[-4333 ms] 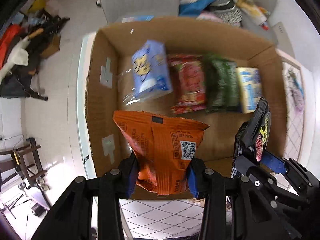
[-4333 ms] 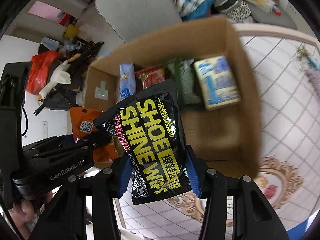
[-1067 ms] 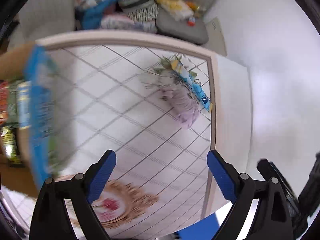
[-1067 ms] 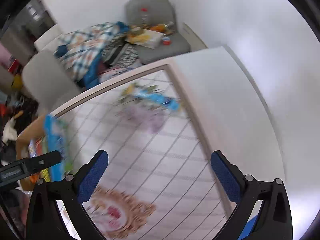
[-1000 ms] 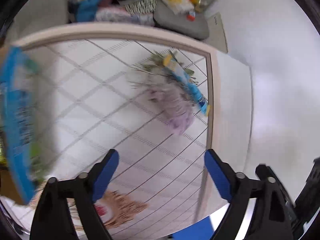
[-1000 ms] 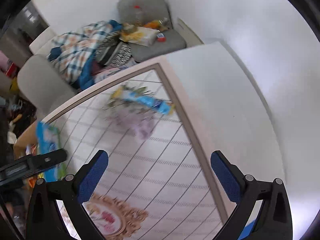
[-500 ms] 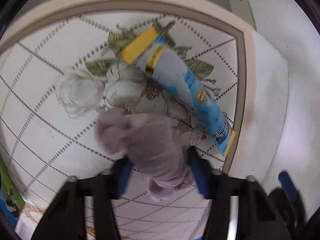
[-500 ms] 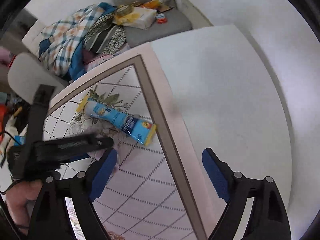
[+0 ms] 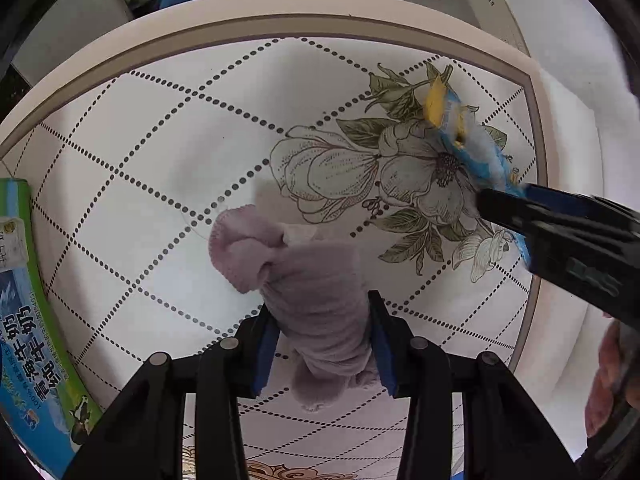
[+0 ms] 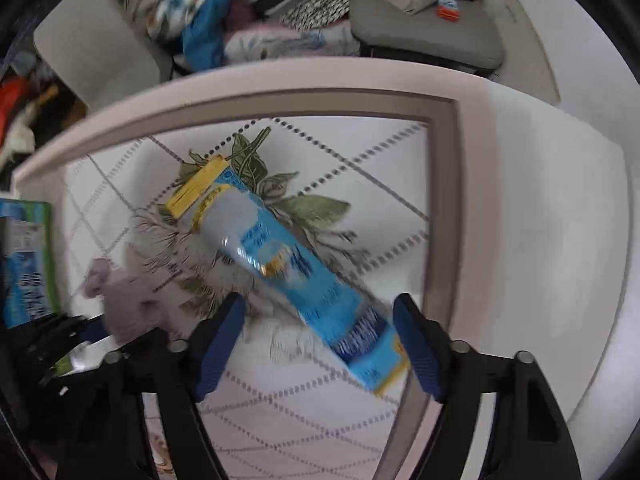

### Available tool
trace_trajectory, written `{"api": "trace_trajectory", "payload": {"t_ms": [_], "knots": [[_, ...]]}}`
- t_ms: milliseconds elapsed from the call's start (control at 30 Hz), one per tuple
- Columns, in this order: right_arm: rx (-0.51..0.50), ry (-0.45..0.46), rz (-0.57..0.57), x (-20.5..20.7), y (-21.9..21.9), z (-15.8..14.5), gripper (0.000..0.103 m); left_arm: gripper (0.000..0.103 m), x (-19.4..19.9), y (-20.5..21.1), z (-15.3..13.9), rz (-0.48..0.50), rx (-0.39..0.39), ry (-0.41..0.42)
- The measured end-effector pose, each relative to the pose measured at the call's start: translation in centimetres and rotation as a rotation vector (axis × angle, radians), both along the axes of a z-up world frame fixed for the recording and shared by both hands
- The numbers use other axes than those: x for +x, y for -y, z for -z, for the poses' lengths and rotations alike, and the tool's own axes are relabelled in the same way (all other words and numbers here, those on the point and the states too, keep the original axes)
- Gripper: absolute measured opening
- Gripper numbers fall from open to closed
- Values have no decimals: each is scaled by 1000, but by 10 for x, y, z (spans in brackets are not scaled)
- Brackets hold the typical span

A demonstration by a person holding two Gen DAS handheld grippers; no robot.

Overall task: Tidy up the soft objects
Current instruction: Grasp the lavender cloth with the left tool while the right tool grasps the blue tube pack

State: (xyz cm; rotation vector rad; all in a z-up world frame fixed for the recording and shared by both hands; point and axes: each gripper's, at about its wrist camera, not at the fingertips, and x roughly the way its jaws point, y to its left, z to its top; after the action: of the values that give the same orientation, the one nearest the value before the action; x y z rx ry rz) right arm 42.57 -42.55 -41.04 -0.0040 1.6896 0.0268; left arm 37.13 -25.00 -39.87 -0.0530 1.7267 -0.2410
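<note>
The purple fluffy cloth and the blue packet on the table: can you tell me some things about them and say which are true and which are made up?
1. The left tool is squeezing the purple cloth. True.
2. The blue packet has a yellow end. True.
3. The right tool is already clamped tight on the blue packet. False: its blue pads sit either side of the packet with gaps; its jaws have just been closing.
4. The purple cloth lies on top of the blue packet. False: they lie apart on the flowered tablecloth.
5. The tablecloth has plain red stripes. False: it has dotted diamonds and a flower.
</note>
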Motion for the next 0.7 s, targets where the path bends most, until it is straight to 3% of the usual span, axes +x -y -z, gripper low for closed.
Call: {"api": "trace_trajectory", "payload": {"t_ms": [67,100,200,400,533,700], "knots": [[-38,-6,-18,4,-9,6,52,38,-3,-1,-5,8,2,18],[-55,2,-24,6,-12,6,38,38,0,-3,-8,15,2,25],[-78,-3,3,3,-18,3,20,38,-2,-11,-20,26,-7,50],[-21,-6,167,-27,-18,-14,17,38,-30,-47,-62,44,-43,118],[49,52,222,-57,-37,-51,17,38,-50,-77,-104,52,-96,170],[132,147,222,-103,-92,-110,17,38,-80,-136,-172,51,-169,245]]}}
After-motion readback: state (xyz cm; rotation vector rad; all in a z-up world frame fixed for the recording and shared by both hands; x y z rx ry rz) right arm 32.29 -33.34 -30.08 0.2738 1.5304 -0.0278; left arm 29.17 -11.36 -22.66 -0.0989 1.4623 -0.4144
